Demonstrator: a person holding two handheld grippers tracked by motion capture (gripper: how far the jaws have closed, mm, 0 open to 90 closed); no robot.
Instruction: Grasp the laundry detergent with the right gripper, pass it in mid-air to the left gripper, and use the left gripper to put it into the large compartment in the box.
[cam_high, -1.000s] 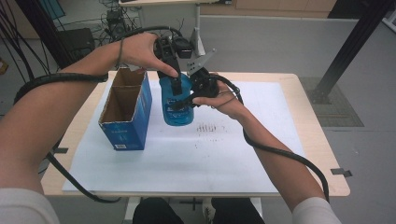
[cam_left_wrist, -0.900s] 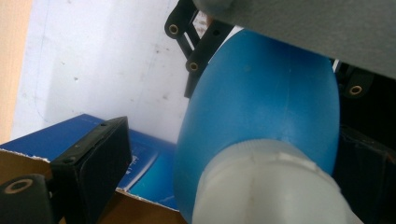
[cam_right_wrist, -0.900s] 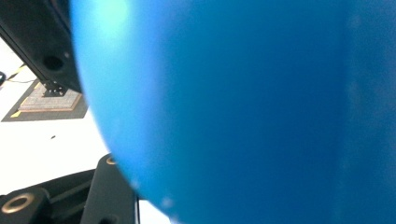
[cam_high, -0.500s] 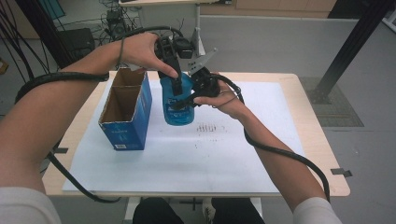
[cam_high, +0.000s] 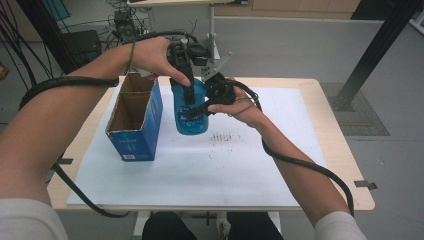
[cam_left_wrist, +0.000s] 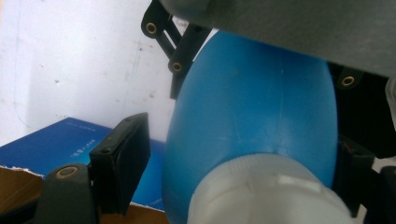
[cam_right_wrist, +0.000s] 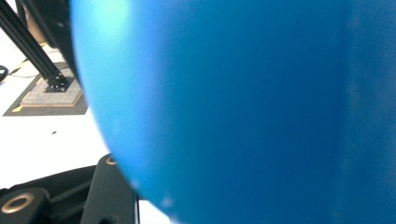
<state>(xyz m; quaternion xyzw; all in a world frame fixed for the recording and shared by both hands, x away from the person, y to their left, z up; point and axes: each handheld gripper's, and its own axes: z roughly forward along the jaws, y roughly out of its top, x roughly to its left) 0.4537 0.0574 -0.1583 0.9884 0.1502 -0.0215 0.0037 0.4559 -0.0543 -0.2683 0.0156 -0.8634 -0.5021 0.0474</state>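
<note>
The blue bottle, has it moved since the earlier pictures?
No. The blue bottle stands at the same spot beside the open box, as before.

Even, bright indoor light with soft shadows; the bottle (cam_right_wrist: 243, 102) close to the gripper cameras is blurred.

Light wooden table (cam_high: 340, 150) topped by a white sheet (cam_high: 200, 170). Grey floor (cam_high: 300, 45) beyond the far edge. Black slanted post (cam_high: 375, 45) at the far right corner, standing on a dark mat (cam_high: 362, 117). Cables (cam_high: 120, 20) tangled far left.
</note>
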